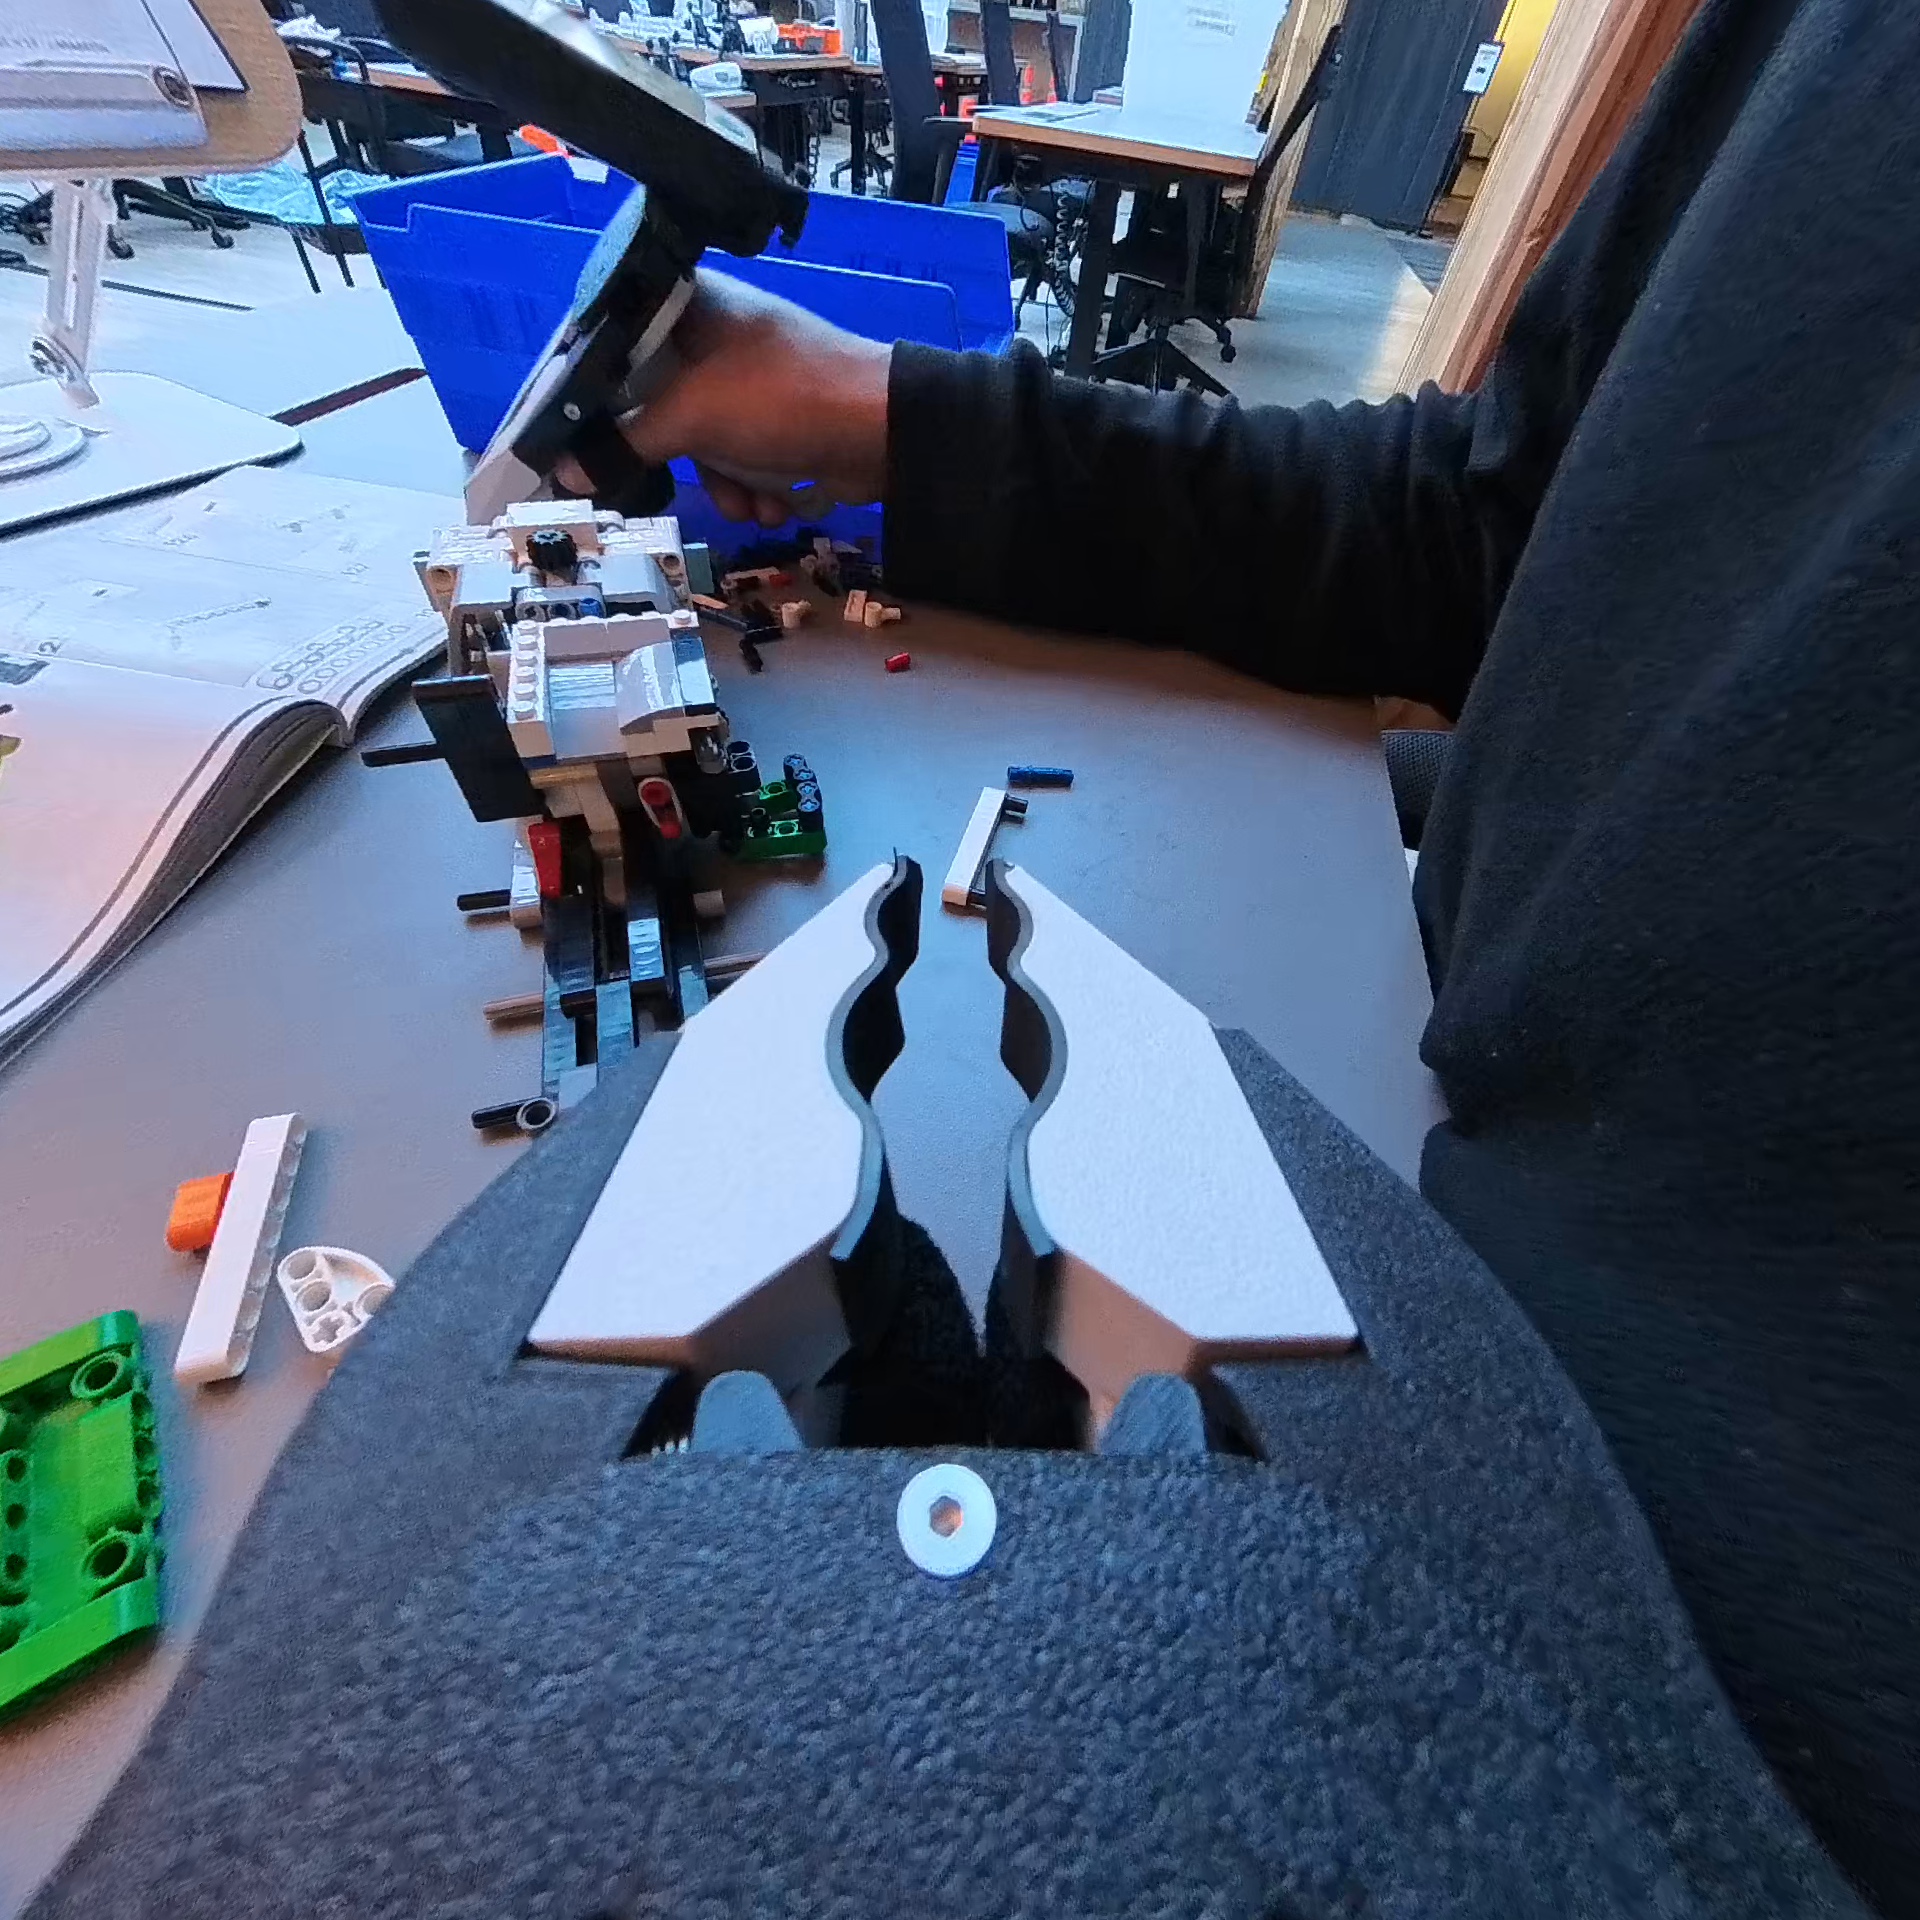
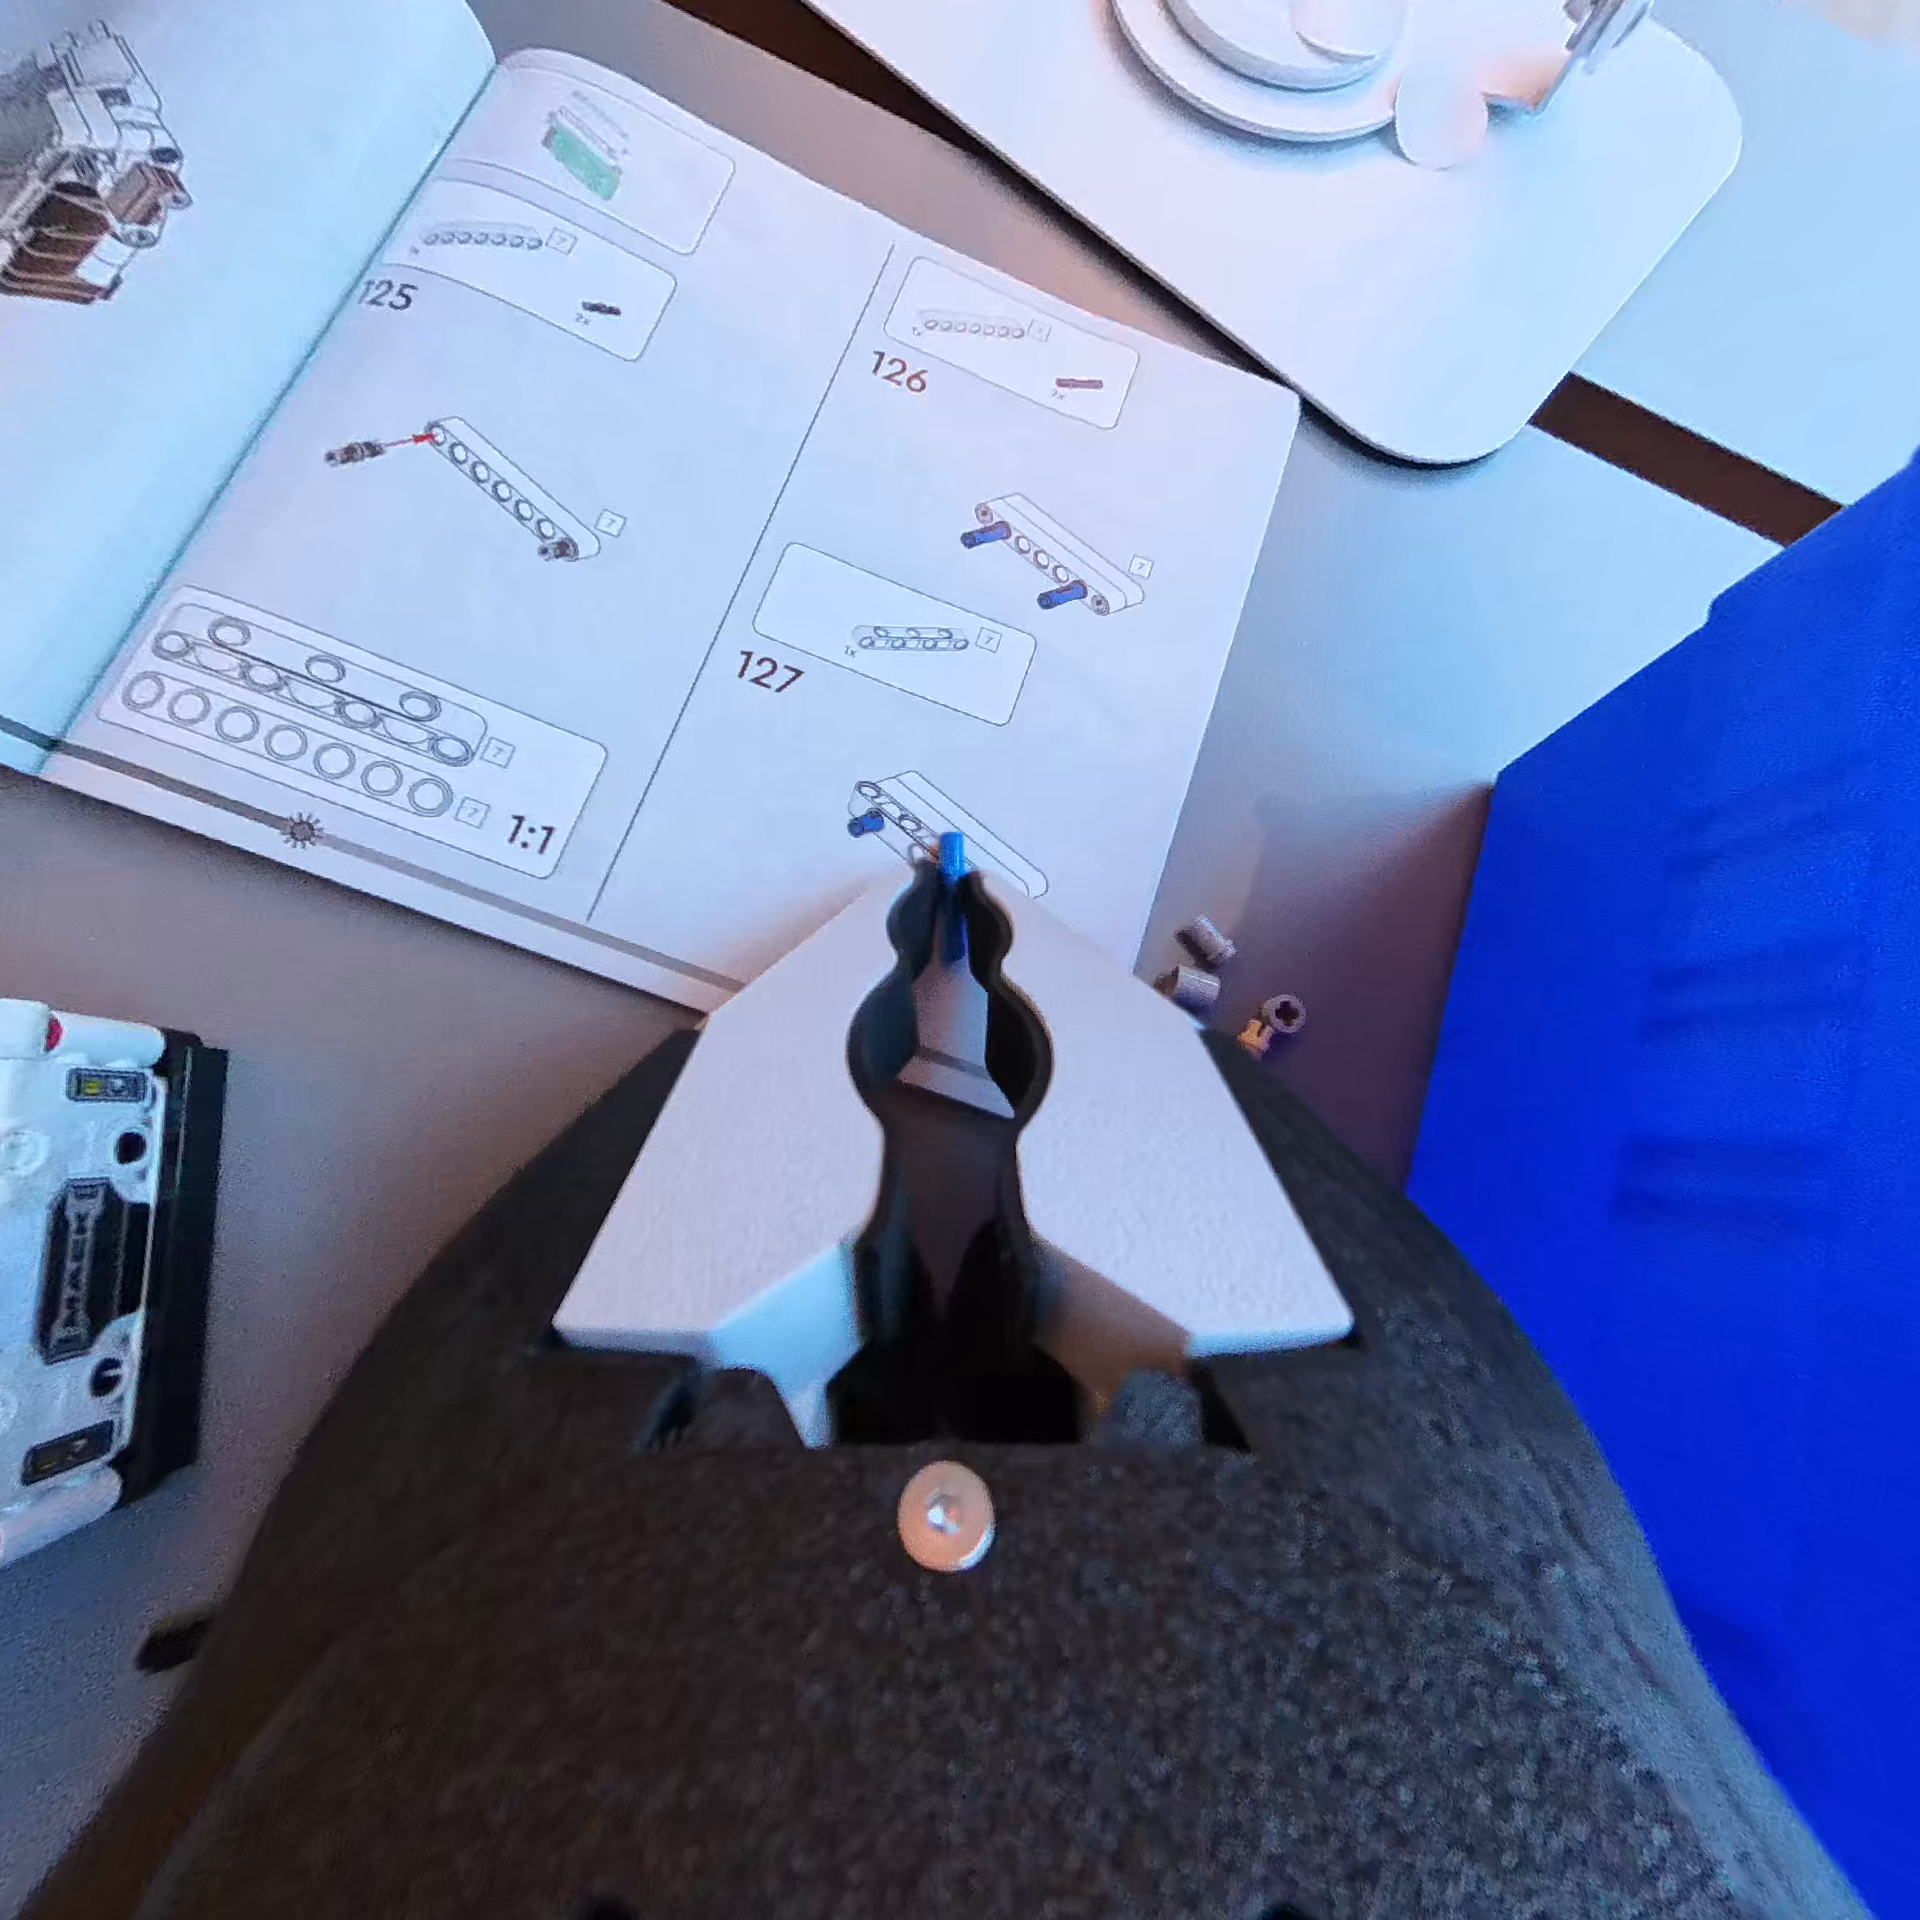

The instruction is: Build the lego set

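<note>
My right gripper [image 2: 948,896] is shut on a small blue pin [image 2: 949,862], which sticks out past the fingertips above the open instruction booklet [image 2: 727,468]. In the left wrist view a hand holds this gripper [image 1: 499,488] over the far end of the part-built white, grey and black lego model [image 1: 582,686]. My left gripper [image 1: 951,871] is open and empty, low over the dark table. A short white beam with black pins [image 1: 975,847] lies just beyond its right fingertip, untouched. Another blue pin [image 1: 1039,775] lies on the table behind the beam.
A blue bin [image 1: 499,270] stands behind the model and shows at the right of the right wrist view [image 2: 1714,935]. A long white beam [image 1: 241,1247], an orange piece [image 1: 197,1210] and a green frame [image 1: 73,1496] lie at the left. Small loose pieces [image 2: 1205,961] lie beside the booklet. My right fingertips sit around 35 cm from my left ones.
</note>
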The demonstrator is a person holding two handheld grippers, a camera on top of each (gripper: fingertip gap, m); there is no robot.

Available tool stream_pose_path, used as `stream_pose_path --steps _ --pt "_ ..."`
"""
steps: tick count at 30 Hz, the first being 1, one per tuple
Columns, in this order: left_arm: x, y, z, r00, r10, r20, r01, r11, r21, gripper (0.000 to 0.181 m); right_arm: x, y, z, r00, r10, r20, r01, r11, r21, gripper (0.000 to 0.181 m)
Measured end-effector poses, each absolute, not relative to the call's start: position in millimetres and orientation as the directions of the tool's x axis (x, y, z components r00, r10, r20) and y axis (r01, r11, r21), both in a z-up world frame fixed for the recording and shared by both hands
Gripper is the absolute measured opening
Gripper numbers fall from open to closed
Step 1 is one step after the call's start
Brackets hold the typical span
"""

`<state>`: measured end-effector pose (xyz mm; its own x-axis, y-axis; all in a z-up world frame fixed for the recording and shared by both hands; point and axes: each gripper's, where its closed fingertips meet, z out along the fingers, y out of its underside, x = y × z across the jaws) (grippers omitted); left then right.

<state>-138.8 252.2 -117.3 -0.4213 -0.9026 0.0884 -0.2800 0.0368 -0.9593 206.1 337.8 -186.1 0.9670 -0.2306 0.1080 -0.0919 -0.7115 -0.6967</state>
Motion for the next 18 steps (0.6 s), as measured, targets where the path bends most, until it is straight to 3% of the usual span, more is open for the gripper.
stream_pose_path --steps 4,11,16,18 --pt "-139 252 -117 -0.419 -0.904 0.078 -0.274 0.044 -0.961 0.011 201 337 -171 0.967 -0.197 0.162 -0.029 -0.716 -0.697 0.004" --pt "-140 250 -117 -0.413 -0.910 0.033 -0.259 0.083 -0.962 0.009 118 299 -79 0.963 0.011 0.268 0.232 -0.537 -0.811 0.004" --pt "-138 246 -125 -0.429 -0.903 0.030 -0.299 0.111 -0.948 0.009 -11 217 -94 0.905 0.424 0.019 0.248 -0.492 -0.835 0.004" --pt "-136 245 -127 -0.430 -0.903 0.026 -0.312 0.122 -0.942 0.009 -47 189 -114 0.866 0.488 -0.108 0.206 -0.545 -0.813 0.004"
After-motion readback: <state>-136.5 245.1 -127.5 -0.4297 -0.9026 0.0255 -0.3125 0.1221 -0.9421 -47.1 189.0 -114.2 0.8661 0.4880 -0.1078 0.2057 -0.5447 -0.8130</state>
